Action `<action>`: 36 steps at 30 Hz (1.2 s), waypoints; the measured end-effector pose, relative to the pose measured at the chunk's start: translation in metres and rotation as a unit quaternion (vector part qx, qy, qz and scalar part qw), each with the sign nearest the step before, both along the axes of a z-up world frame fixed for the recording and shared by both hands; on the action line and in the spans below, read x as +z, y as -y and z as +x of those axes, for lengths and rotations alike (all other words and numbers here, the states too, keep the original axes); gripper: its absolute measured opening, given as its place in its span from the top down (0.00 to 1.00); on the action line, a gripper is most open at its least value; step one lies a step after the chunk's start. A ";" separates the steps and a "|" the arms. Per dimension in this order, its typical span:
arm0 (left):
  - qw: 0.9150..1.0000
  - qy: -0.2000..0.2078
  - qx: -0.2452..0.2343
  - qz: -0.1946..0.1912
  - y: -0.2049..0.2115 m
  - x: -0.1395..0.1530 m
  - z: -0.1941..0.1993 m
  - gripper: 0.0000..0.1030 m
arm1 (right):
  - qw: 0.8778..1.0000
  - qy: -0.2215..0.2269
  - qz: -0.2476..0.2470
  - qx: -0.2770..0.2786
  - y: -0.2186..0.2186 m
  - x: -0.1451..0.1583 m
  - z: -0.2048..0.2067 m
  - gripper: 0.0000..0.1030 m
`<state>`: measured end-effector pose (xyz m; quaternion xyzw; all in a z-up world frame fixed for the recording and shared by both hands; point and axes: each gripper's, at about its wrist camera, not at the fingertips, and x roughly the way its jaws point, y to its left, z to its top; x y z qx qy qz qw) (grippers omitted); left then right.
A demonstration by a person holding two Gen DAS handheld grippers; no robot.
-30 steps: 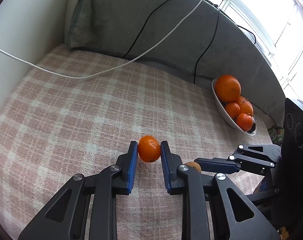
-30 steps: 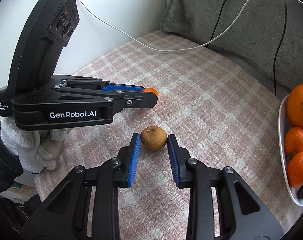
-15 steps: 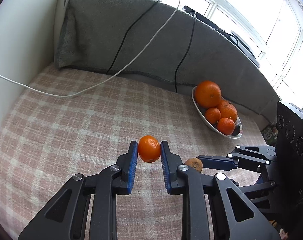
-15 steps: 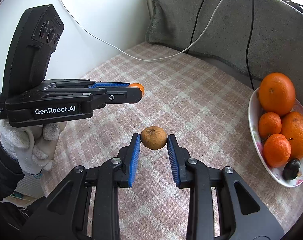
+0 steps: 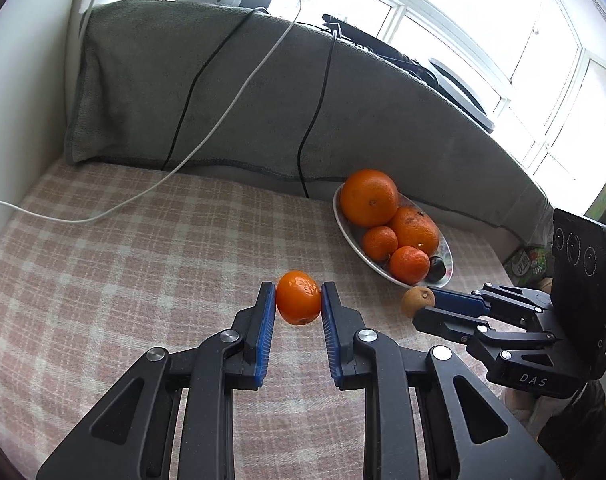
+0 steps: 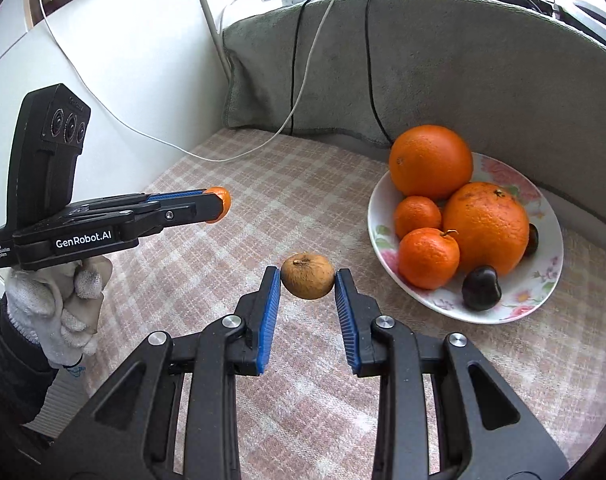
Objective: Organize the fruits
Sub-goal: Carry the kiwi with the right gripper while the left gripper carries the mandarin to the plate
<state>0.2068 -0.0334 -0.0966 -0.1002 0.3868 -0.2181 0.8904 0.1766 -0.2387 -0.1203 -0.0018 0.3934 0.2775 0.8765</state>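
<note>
Nearest to us, our left hand-held gripper (image 5: 298, 307) is clamped on a small glossy orange tangerine (image 5: 298, 297), its blue ribbed pads pressing both sides, the fruit lifted clear of the pink-and-cream checked cloth (image 5: 143, 264). To its right, our right hand-held gripper (image 6: 307, 285) pinches a small dull brown wrinkled round fruit (image 6: 307, 276) between its own blue pads, also held above the cloth.

Farther on and to the right lies the white oval floral plate (image 6: 543, 292), near the brown fruit but not touching it. It already carries two large oranges (image 6: 431, 162), two small tangerines (image 6: 429, 258) and two dark plums (image 6: 481, 288). Beyond the plate rises the grey towel-covered backrest (image 5: 263, 100), with black and white cables (image 5: 239, 92) trailing down it.

We judge that we are mid-carry: both pieces picked up, neither yet delivered. The next move calls for bringing each gripper over the plate in turn, lowering the fruit into a free gap on the near rim, and only then easing the pads apart, so that nothing rolls off or knocks the pile.
</note>
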 end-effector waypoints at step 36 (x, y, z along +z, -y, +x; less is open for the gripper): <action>0.992 0.047 -0.109 0.036 0.158 0.034 0.062 0.79 | 0.991 0.027 0.012 -0.127 0.122 -0.001 0.023 0.71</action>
